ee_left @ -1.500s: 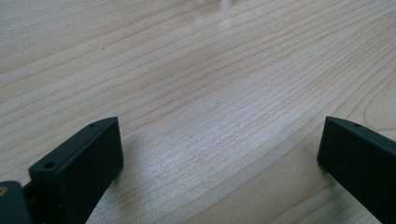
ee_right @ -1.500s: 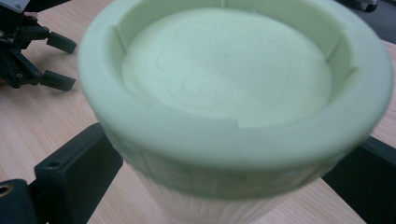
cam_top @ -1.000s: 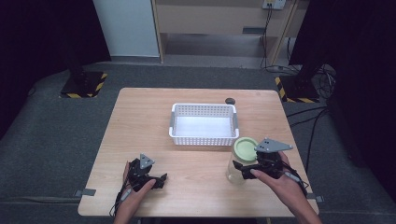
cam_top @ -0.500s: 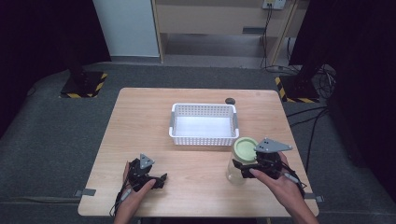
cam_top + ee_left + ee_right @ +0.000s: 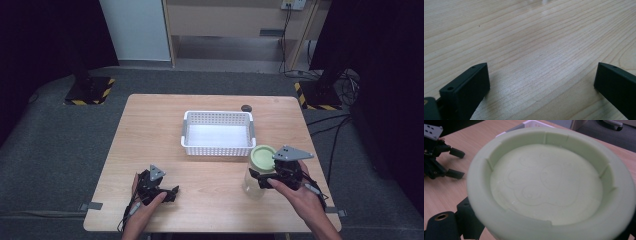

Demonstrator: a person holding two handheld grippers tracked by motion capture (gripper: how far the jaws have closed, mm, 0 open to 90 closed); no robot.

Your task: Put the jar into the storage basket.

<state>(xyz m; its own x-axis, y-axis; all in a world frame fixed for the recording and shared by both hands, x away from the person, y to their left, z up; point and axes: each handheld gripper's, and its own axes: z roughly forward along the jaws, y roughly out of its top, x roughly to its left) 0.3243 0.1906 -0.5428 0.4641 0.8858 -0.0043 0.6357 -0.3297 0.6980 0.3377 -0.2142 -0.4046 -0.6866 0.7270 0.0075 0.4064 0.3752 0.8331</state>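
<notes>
Almost nothing has moved since the earlier frames: the right gripper (image 5: 264, 176) stays clamped on the clear jar with the pale green lid (image 5: 263, 156), just in front of the white basket's (image 5: 217, 149) right corner. The jar is gripped but not yet placed; the basket sits empty. The left gripper (image 5: 172, 192) rests open on the table (image 5: 150, 115). The right jaws are mostly hidden behind the lid.

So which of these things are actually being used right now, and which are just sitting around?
In use:
- clear jar with a pale green lid
- right gripper, at the jar just under its lid
- probably the white basket, close beside the jar

Lying about:
- small dark round object behind the basket
- left gripper, open, resting on the table
</notes>
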